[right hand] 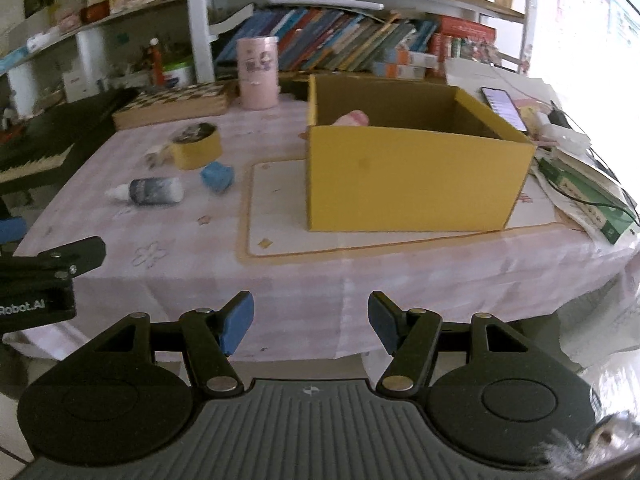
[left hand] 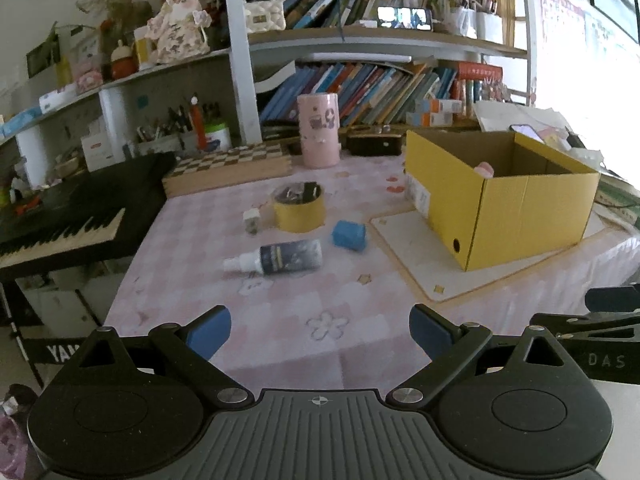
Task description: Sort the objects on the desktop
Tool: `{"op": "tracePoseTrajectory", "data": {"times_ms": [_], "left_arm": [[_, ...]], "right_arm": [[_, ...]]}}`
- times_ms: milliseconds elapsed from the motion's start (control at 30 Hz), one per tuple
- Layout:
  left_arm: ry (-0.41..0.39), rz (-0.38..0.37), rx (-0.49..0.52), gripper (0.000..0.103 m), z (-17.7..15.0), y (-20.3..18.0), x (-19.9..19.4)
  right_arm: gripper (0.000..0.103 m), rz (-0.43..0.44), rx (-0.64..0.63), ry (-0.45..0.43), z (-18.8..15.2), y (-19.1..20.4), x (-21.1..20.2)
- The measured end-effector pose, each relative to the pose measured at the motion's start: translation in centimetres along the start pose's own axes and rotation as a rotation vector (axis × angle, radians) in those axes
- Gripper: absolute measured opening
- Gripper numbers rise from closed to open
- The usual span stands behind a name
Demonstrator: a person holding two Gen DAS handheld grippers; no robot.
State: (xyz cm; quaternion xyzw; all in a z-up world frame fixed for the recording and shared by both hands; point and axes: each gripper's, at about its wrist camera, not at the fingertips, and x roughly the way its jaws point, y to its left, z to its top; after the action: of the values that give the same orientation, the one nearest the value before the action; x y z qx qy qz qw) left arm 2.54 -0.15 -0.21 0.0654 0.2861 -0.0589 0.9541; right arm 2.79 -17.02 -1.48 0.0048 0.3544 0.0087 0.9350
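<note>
Left gripper (left hand: 320,334) fingers apart and empty over pink tabletop (left hand: 280,320), right gripper (right hand: 311,322) fingers apart too, spray bottle (left hand: 280,258) lying at 12 o'clock, yellow cardboard box (right hand: 416,184) at 1 o'clock

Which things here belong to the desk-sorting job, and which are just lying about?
Job:
yellow box
spray bottle, lying down
blue object
tape roll
small white item

Lying about:
pink canister
chessboard
keyboard
phone
shelf books
</note>
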Motion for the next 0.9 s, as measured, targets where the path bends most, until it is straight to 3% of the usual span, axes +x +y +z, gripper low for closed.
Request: {"op": "tracePoseTrajectory", "data": {"times_ms": [900], "left_arm": [[0.004,0.085,-0.028,0.098,-2.1,5.4,-2.1]], "right_arm": [[0.063,0.113,-0.098,0.005,-0.2,7.5,0.3]]}}
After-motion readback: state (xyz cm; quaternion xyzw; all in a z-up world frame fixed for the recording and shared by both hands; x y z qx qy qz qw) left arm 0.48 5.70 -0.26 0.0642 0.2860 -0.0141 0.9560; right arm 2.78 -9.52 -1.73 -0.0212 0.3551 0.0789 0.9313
